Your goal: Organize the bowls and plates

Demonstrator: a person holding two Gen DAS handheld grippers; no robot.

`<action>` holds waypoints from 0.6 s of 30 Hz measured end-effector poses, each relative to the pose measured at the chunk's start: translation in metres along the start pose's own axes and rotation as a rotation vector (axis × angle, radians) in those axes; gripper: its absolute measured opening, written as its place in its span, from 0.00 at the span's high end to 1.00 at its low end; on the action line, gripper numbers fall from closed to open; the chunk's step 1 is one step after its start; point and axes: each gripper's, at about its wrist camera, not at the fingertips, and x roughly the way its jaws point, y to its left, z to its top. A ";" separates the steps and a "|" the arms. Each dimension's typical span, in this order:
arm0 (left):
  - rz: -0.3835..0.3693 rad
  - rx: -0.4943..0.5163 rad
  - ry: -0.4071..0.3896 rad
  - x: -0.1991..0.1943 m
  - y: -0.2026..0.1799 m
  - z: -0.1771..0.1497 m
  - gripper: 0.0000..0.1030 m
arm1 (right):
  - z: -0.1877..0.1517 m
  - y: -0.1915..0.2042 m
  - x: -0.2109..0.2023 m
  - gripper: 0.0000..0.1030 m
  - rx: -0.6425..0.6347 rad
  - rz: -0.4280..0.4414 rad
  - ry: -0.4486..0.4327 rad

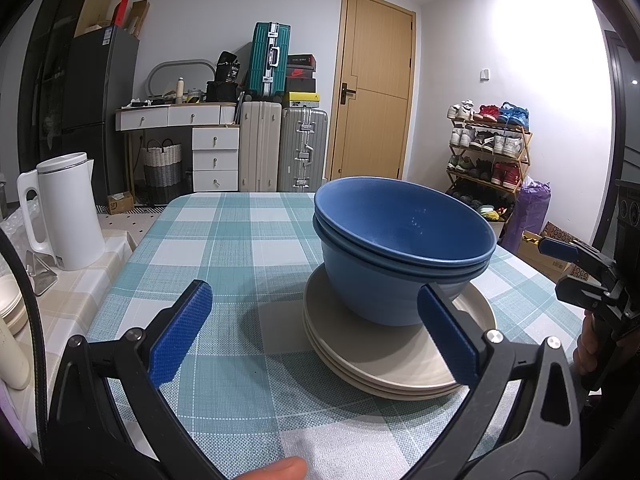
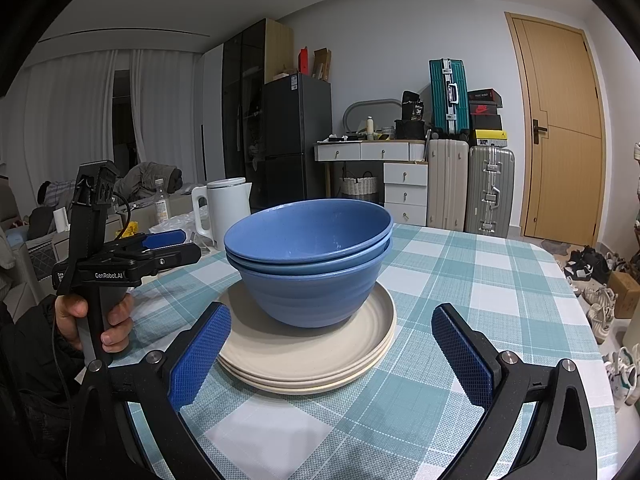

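Three nested bowls [image 2: 310, 264] on plates [image 2: 308, 354] (mid-table), both grippers spread

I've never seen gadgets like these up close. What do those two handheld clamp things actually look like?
Both are black plastic tools with jaws lined in textured blue rubber and silver bolts at the pivots. The left gripper has a pistol-style handle, white "GenRobot.AI" lettering, a black box on top and a black cable. The right gripper looks built the same.

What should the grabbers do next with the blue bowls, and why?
Probably ease the open right gripper forward to take the top blue bowl's rim: the bowls sit nested on the beige plates, and both grippers are empty, the left gripper too.
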 end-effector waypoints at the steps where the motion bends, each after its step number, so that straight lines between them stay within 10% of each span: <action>1: 0.000 0.000 0.000 0.000 0.000 0.000 0.00 | 0.000 0.000 0.000 0.01 0.000 0.000 0.000; 18: 0.000 -0.001 0.000 0.000 0.000 0.000 0.00 | 0.000 0.001 0.000 0.01 0.001 0.001 0.002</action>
